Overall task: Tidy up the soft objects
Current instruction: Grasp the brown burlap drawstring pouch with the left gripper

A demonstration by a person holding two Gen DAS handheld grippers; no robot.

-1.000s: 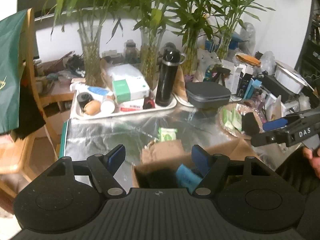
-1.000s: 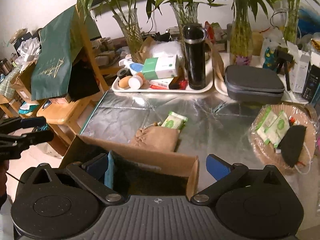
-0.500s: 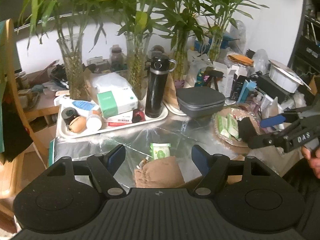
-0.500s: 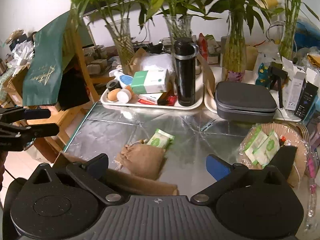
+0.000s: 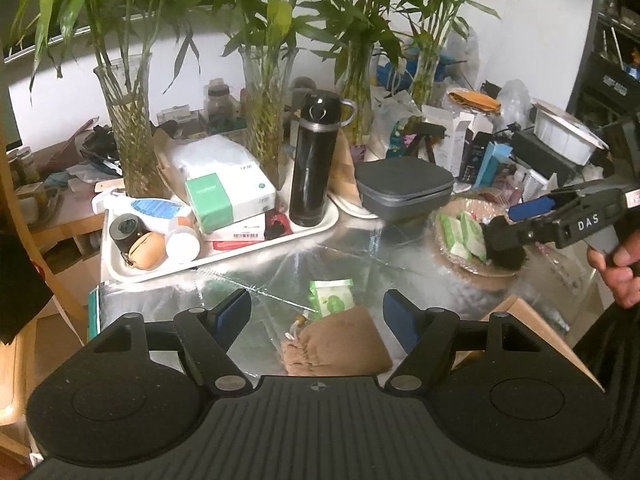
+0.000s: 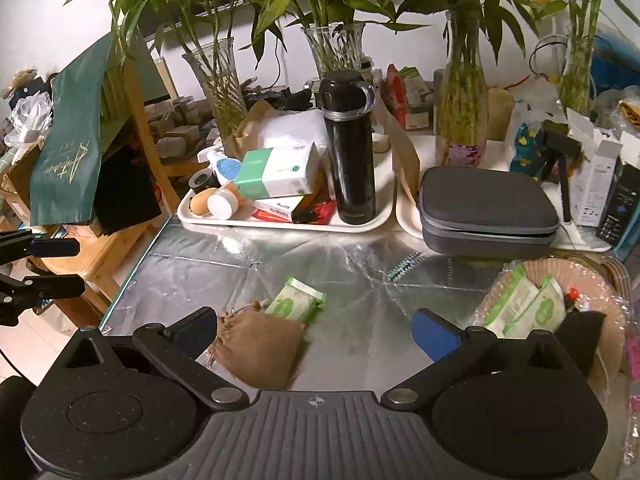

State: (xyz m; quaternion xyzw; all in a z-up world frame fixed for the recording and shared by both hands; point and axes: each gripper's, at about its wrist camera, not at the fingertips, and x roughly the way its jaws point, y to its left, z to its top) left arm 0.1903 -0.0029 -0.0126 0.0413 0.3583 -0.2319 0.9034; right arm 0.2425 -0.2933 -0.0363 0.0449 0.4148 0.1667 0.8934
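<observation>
Hovering wide open and empty, left gripper [image 5: 316,316] and right gripper [image 6: 316,330] flank the brown pouch [image 5: 334,340] on bare foil table [image 6: 224,264].

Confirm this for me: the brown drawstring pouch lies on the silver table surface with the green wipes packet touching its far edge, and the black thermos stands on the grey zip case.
One detail is wrong. The black thermos stands on the white tray, not on the grey zip case, which sits apart to its right. The right wrist view shows this. The brown drawstring pouch does lie on the silver table surface with the green wipes packet touching its far edge.
</observation>
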